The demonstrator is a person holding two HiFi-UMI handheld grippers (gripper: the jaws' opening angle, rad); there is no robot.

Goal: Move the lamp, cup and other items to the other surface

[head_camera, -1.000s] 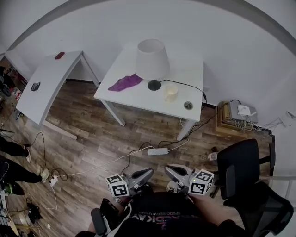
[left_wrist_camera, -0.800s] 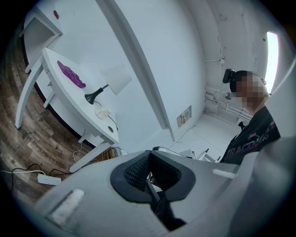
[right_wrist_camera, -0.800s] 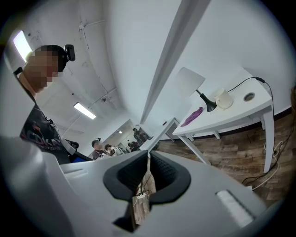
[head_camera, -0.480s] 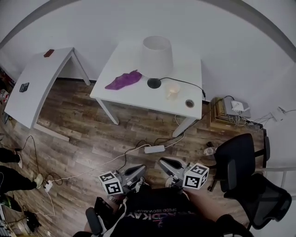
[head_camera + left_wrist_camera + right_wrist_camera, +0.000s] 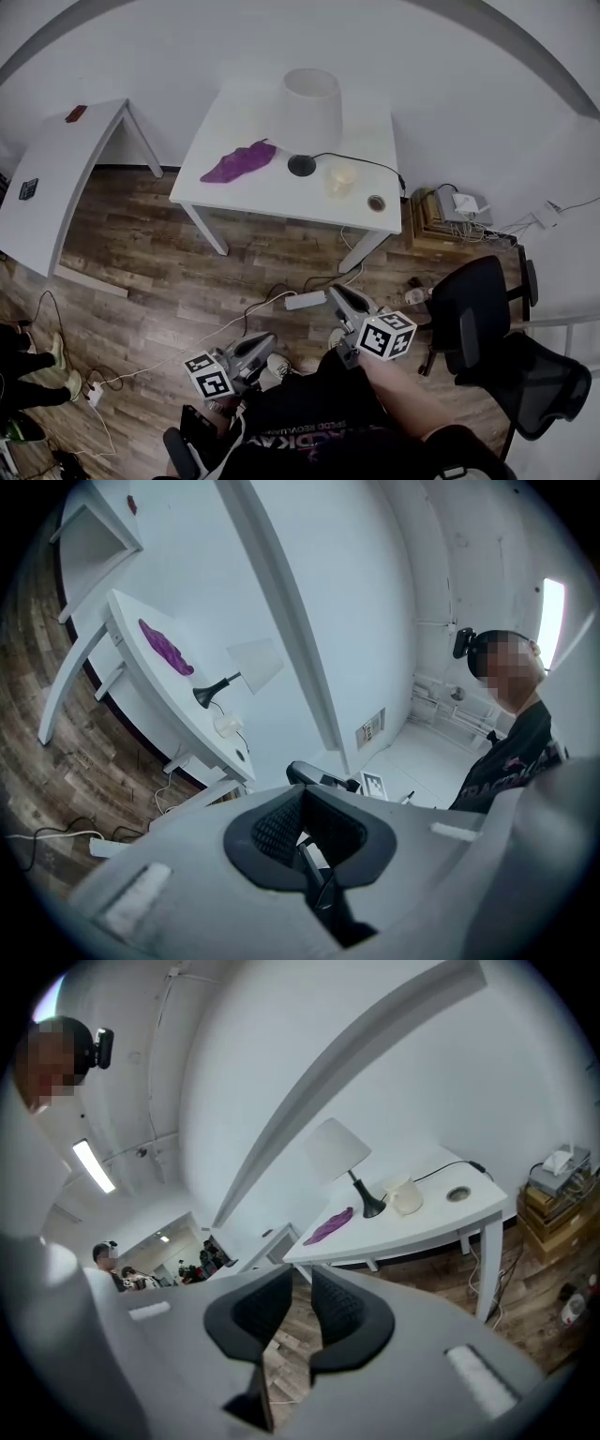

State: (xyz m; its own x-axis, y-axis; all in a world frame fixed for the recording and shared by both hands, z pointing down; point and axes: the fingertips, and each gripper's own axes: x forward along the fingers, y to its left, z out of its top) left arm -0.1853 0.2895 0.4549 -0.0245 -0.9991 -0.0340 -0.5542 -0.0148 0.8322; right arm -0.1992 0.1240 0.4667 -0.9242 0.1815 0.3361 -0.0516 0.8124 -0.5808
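Wood flooring separates both tools from the white table (image 5: 272, 192) in the head view, which stands well ahead of them. On it are the lamp (image 5: 312, 108), the cup (image 5: 342, 178) and a purple cloth (image 5: 239, 161). A second table (image 5: 52, 178), far ahead and left of the left tongs (image 5: 265, 340), appears to be the destination. The right tongs (image 5: 337, 296) are held low near the person's body, slightly ahead of the left pair.

From the left gripper view, the left tongs' pads sit narrowly apart with nothing between them. The lamp (image 5: 251, 667), cloth (image 5: 167, 647) and cup (image 5: 225, 726) lie far beyond, to the left.

From the right gripper view, the right tongs (image 5: 298, 1321) show a slim gap through which only floor is visible. The lamp, cup and cloth are on the table, well ahead and to the right.

Judging by this, nothing has been moved: every item remains to be carried across.
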